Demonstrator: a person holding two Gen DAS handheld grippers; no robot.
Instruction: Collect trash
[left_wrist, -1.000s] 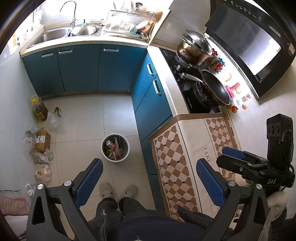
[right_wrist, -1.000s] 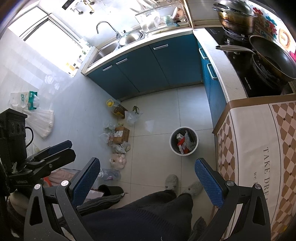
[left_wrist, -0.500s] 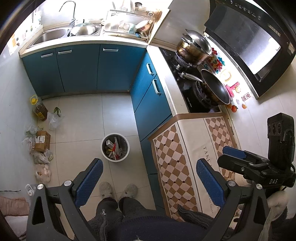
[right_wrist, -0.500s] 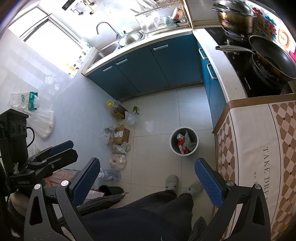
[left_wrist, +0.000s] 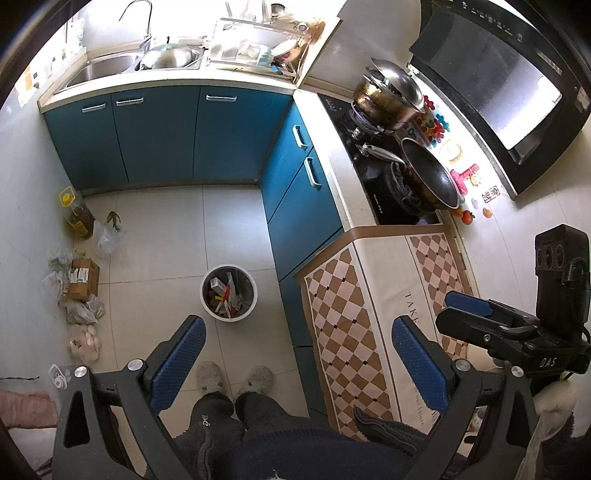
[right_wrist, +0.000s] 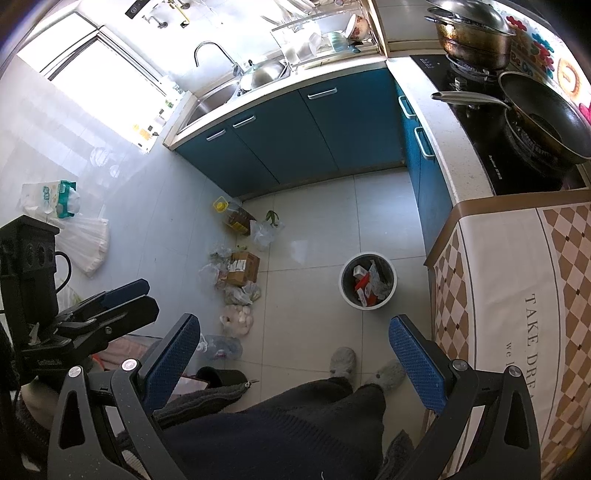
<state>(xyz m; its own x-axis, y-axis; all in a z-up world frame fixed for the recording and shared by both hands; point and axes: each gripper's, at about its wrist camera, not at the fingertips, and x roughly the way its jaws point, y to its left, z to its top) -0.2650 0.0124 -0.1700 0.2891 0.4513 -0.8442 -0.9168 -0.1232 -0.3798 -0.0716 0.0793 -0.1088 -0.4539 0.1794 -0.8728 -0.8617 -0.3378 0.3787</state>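
Trash sits in a round white bin (left_wrist: 228, 292) on the tiled floor, just ahead of the person's grey slippers (left_wrist: 209, 374) and beside the blue cabinets (left_wrist: 295, 192). More bags and a cardboard box (right_wrist: 240, 268) lie along the wall. Left gripper (left_wrist: 295, 363) and right gripper (right_wrist: 293, 358) both hang high above the floor, jaws spread wide, holding nothing.

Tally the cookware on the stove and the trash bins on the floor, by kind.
Lidded pot: 1
Wok: 1
Trash bin: 1
Total: 3
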